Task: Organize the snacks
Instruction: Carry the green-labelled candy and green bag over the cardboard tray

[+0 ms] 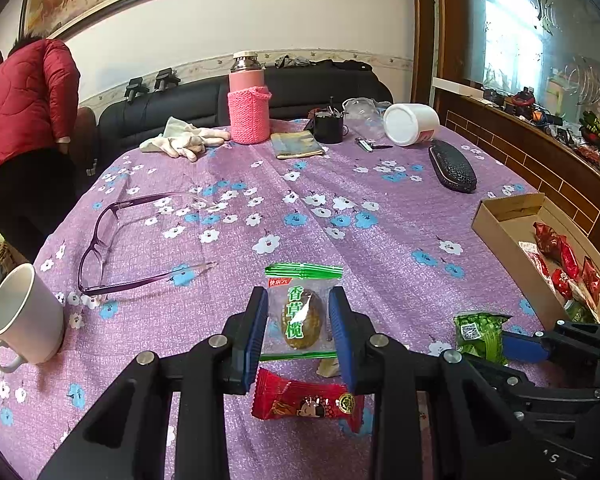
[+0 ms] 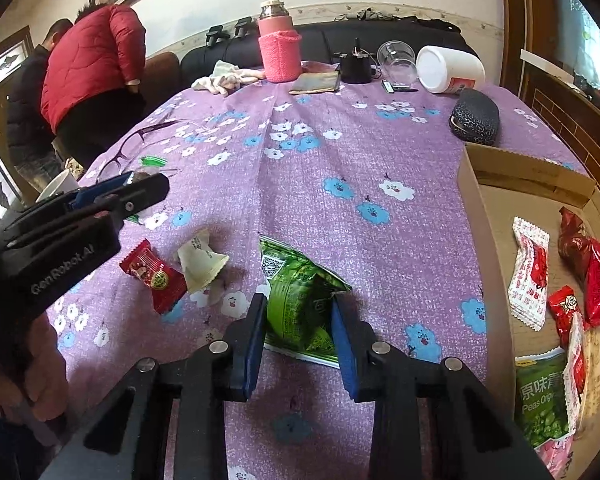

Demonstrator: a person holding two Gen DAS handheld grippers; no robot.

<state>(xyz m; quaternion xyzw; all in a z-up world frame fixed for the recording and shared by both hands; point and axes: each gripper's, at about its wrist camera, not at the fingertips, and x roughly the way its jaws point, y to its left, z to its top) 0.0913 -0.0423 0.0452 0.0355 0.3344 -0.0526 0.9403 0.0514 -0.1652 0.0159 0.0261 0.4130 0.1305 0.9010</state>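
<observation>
"GenRobot.AI" on left gripper [image 2: 138,190]; "Peas" on green packet [image 2: 542,404].

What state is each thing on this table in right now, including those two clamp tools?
left gripper: shut on the olive packet
right gripper: shut on the green pea packet
cardboard box: open, holding snacks
white jar: lying on its side
eyeglasses: unfolded
glasses case: closed
white mug: tilted
red candy: loose on the cloth

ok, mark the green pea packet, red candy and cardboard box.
green pea packet [image 2: 296,304], right wrist view, packet's middle.
red candy [image 1: 306,402], left wrist view, wrapper's middle.
cardboard box [image 2: 476,200], right wrist view, left wall.
</observation>
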